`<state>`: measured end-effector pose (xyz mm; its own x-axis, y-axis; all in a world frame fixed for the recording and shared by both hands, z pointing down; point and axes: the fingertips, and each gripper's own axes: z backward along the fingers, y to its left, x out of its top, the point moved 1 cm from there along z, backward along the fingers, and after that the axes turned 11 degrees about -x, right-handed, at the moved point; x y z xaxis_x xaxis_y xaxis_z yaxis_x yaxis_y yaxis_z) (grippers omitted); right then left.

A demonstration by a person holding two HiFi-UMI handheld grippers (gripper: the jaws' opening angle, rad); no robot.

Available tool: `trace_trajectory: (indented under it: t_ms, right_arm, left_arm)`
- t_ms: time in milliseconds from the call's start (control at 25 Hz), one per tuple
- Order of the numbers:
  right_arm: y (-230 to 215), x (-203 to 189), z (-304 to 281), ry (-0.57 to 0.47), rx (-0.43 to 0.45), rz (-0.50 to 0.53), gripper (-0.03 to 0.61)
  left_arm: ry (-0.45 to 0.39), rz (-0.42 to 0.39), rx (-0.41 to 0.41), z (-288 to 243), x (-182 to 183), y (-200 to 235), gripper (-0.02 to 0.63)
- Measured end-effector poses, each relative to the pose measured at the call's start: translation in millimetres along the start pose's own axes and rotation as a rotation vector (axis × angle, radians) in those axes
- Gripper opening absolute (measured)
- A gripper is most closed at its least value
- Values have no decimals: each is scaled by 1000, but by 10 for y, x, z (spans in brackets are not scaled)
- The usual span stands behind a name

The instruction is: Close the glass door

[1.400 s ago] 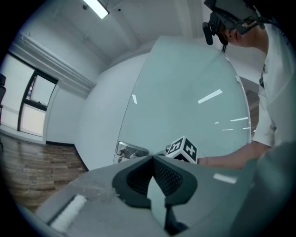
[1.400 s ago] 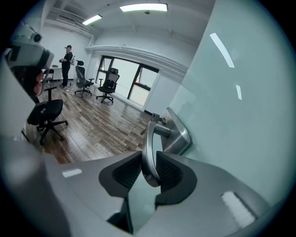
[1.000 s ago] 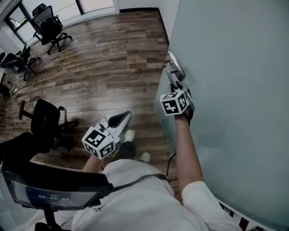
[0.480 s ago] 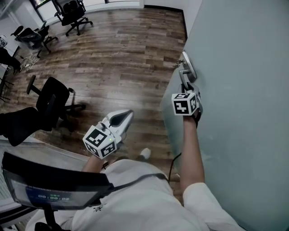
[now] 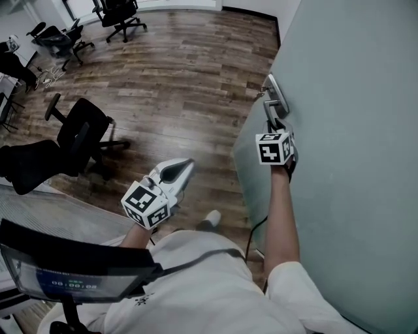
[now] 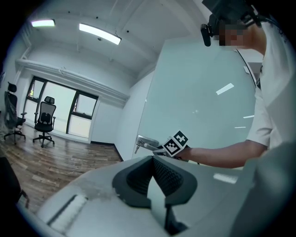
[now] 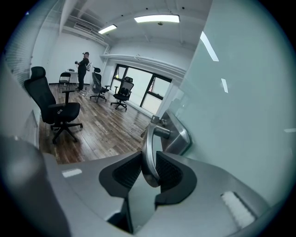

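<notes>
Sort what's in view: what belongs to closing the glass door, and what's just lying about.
Job: glass door; metal handle; right gripper, clamped on that handle.
Lying about: nearest office chair; left gripper, shut and empty.

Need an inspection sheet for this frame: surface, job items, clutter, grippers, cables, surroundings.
Surface: wood floor, bare where visible.
Job's things: frosted glass door; metal lever handle on its plate, near the door's edge.
Clutter: one chair close to the person; more chairs at the far end.
Grippers: right gripper shut on the handle, with the lever between its pads; left gripper shut, empty, held away from the door.
Cables: thin dark cable hanging below the right arm, beside the door.
Surroundings: windows, ceiling lights, a person standing far off.
</notes>
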<state>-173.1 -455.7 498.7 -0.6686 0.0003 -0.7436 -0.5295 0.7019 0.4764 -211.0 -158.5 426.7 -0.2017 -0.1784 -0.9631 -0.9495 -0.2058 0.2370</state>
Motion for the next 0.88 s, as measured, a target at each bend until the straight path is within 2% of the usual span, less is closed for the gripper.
trace_trajectory:
  t_ms: [360,680,880]
  right_arm:
    - [383,130,250,-23,34,48,101]
    - [777,166,520,-35,63,96,101]
    - [927,287,908,-43,85,125,101]
  left_arm:
    - [-33,-1,50,603,-3,-20,5]
    - [-56,5,95,1145,-135,-192,5]
    - [-70,10,128,1603,-50,-434,5]
